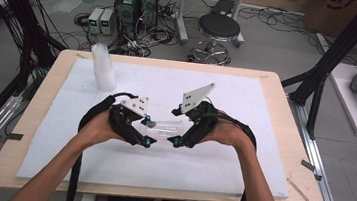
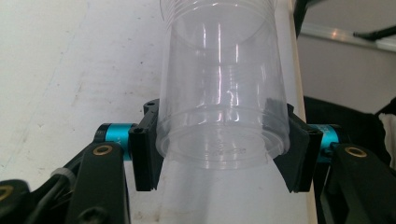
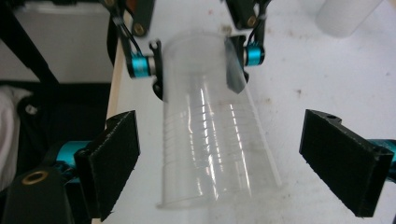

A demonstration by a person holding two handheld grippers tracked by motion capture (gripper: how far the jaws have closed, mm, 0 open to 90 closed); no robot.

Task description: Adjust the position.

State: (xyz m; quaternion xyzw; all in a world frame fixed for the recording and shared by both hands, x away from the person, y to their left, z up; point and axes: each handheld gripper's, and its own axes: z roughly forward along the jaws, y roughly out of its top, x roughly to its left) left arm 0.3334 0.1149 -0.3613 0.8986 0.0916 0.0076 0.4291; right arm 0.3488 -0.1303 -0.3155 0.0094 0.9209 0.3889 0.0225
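Nearest us, two forearms enter the high view from six o'clock and meet at the middle of a white mat (image 1: 109, 168) laid over a wooden table (image 1: 280, 161). Our left gripper (image 1: 148, 132) is clamped on the base end of a stack of clear plastic cups (image 1: 166, 128), which lies on its side between the two tools. In the left gripper view the pads (image 2: 144, 154) press the stack's (image 2: 222, 93) wall at nine and three o'clock, the closed bottom facing the camera and the rim pointing away toward twelve. Our right gripper (image 1: 175, 127) stands wide open at the rim end: in the right gripper view its pads (image 3: 114, 156) sit well clear of the stack (image 3: 212, 140) on both sides (nothing touches yet), with the left gripper (image 3: 196, 63) gripping at twelve o'clock.

Farther off, toward eleven o'clock on the mat, a taller stack of cups (image 1: 102, 67) stands upright.

We judge the step in hand to be pulling one cup off the nested stack. Next, the right gripper should close on the outermost rim without crushing it, then draw straight away while the left holds firm.
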